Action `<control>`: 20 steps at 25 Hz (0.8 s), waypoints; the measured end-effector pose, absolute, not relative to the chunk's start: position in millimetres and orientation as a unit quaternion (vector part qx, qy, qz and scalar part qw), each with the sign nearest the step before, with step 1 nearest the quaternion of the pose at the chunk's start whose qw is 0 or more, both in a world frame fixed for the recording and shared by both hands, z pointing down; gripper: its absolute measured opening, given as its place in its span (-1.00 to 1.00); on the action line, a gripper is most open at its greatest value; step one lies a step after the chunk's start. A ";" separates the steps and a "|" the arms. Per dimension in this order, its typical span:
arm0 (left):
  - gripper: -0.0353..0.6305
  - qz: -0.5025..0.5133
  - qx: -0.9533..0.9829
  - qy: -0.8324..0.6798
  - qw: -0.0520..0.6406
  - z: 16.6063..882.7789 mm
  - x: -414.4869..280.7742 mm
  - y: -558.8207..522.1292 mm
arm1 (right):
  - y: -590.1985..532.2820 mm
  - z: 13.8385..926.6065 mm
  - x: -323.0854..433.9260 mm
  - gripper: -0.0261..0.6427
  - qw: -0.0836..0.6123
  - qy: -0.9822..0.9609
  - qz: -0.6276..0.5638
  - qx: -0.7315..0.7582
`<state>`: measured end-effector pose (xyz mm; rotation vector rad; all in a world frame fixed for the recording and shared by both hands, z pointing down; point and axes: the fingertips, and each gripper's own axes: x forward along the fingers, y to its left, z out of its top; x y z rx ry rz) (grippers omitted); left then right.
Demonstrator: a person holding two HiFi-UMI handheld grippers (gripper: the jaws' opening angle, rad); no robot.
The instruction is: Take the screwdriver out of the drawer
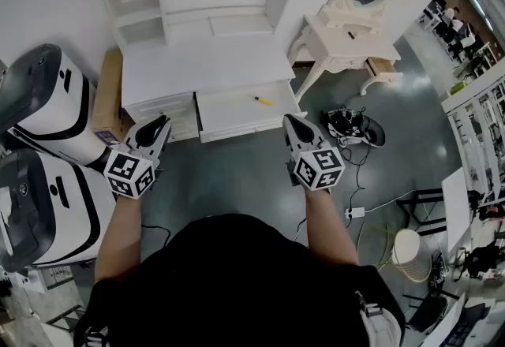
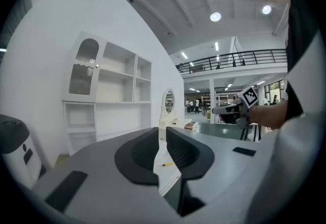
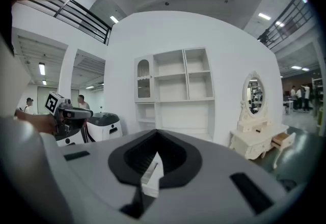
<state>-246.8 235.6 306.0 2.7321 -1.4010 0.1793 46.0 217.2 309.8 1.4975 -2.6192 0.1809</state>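
A slim yellow-handled screwdriver [image 1: 263, 101] lies in the pulled-out white drawer [image 1: 229, 118], with open floor [image 1: 237, 172] before its front edge. The left hand-held gripper [image 1: 160, 124], slightly parted and empty, frames it between its jaws; the right hand-held gripper [image 1: 293, 124] is clenched on nothing.

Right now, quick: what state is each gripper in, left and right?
Left grey two-jaw gripper: jaws a narrow slit apart, nothing between them.
Right grey two-jaw gripper: closed, empty.

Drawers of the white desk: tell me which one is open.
The wide drawer on the right, pulled out toward the person, with the yellow screwdriver lying inside. The narrower drawers to its left are pushed in.
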 end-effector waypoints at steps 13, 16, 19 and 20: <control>-0.71 0.053 0.897 -0.437 0.037 311.7 -277.2 221.2 | 211.6 309.2 23.1 -0.89 0.036 -0.849 0.072 0.522; -0.71 0.051 0.898 -0.435 0.038 313.8 -284.4 216.1 | 211.7 311.3 19.4 -0.89 0.038 -0.845 0.073 0.528; -0.71 0.048 0.899 -0.433 0.039 313.3 -286.9 210.2 | 209.1 311.5 19.7 -0.89 0.047 -0.843 0.069 0.531; -0.71 0.048 0.900 -0.431 0.038 313.1 -285.9 208.7 | 207.6 311.5 21.5 -0.89 0.048 -0.842 0.067 0.533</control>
